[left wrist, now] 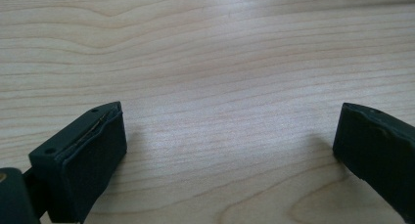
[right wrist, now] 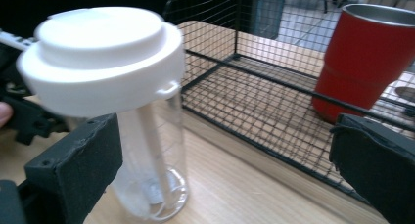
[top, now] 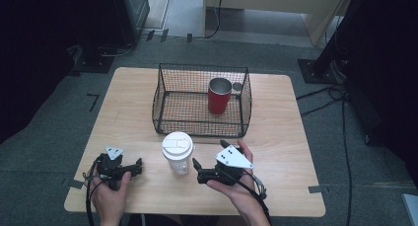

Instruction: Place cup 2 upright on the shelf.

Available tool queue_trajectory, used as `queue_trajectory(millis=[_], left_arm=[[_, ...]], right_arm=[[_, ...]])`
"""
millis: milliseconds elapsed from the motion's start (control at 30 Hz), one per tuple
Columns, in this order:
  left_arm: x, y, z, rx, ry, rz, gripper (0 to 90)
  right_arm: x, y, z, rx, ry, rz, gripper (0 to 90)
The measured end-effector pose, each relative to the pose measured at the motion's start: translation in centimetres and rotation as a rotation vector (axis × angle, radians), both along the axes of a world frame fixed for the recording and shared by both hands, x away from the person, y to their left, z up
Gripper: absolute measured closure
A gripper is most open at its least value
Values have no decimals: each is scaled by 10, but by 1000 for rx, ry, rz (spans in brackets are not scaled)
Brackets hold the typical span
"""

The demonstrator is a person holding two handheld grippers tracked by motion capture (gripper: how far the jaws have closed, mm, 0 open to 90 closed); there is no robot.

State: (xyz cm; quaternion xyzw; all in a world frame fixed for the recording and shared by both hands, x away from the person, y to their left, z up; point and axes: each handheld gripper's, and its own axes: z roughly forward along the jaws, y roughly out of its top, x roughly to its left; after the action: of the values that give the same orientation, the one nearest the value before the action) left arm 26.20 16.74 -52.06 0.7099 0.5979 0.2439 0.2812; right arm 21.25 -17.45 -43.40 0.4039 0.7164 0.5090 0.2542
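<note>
The wooden surface [top: 276, 137] stands on a grey carpet floor, with dark stands and cables around it. In the middle of it, toward the far side, you have a black wire basket [top: 201, 122], and inside the basket a red cup [top: 218, 96] stands upright near its right wall.

Just in front of the basket, on the bare wood, stands a clear plastic cup [top: 178, 154] with a white lid, upright. It is between your two hands.

Your right gripper [top: 208, 162] is just beside this cup, on its right, and points toward it. In the right gripper view the jaws are wide apart and hold nothing; the clear plastic cup [right wrist: 147, 136] is near the left jaw, not yet between them, and I cannot tell if it touches. Behind it you see the basket [right wrist: 254, 111] and the red cup [right wrist: 367, 57].

Your left gripper [top: 133, 166] lies low at the left of the cup, a little apart from it. In the left gripper view its jaws are also wide apart, with nothing between them but the wood grain of the surface [left wrist: 220, 77].
</note>
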Motion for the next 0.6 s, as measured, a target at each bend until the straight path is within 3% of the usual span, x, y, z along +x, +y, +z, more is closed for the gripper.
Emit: queue_trajectory(millis=[267,600], left_arm=[[0,0,0,0,0,-1,0],[0,0,0,1,0,0,1]], right_arm=[[-8,12,-6,3,8,47,0],[-2,29,-14,9,31,81,0]])
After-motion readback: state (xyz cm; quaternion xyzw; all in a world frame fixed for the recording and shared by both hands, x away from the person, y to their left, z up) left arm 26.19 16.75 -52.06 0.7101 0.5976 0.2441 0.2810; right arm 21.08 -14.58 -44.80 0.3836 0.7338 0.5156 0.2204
